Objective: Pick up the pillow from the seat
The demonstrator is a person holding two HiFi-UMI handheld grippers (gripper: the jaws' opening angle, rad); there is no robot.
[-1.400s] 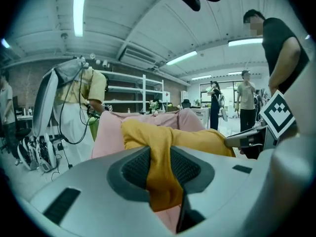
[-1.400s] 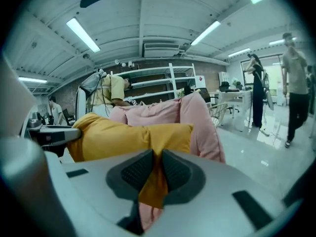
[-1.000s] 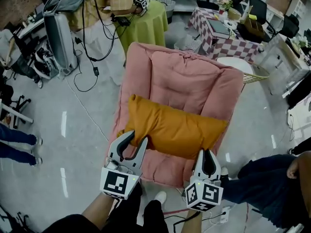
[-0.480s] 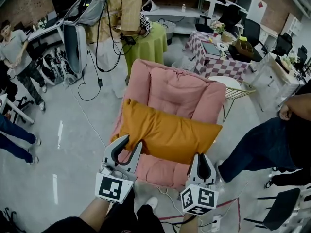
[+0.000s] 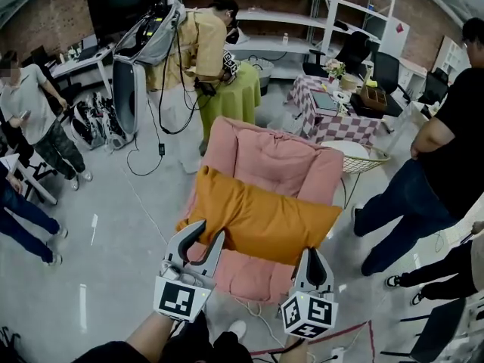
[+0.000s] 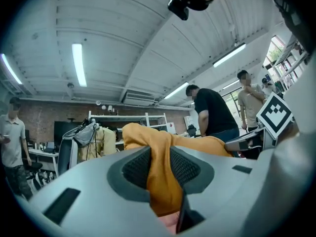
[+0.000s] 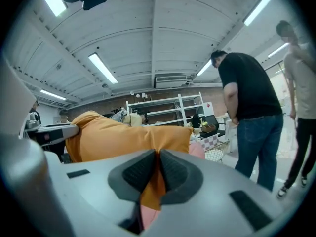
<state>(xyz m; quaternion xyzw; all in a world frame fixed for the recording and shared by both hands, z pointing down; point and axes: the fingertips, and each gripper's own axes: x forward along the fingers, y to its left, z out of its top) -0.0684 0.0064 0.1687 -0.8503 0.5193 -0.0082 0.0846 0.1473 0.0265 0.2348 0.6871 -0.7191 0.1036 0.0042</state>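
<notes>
Head view: the pillow [image 5: 265, 218], judged soft and light, is pinched at one near corner by the left tongs [image 5: 209, 231]; the right tongs [image 5: 310, 254] are closing on the other.

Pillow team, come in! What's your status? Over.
Left gripper shut on pillow. Right gripper closing, pillow edge between its jaws. Pillow over pink seat. Person in black beside seat, not blocking. Over.

I stand in a lab or workshop hall, not a home. There is a brick wall [image 5: 53, 21] and a big screen [image 5: 125, 10] at the upper left, white metal shelves [image 5: 287, 13] along the top, loose cables [image 5: 160, 119] by the grey floor [image 5: 113, 225], and office chairs [image 5: 389, 70] at the upper right.
</notes>
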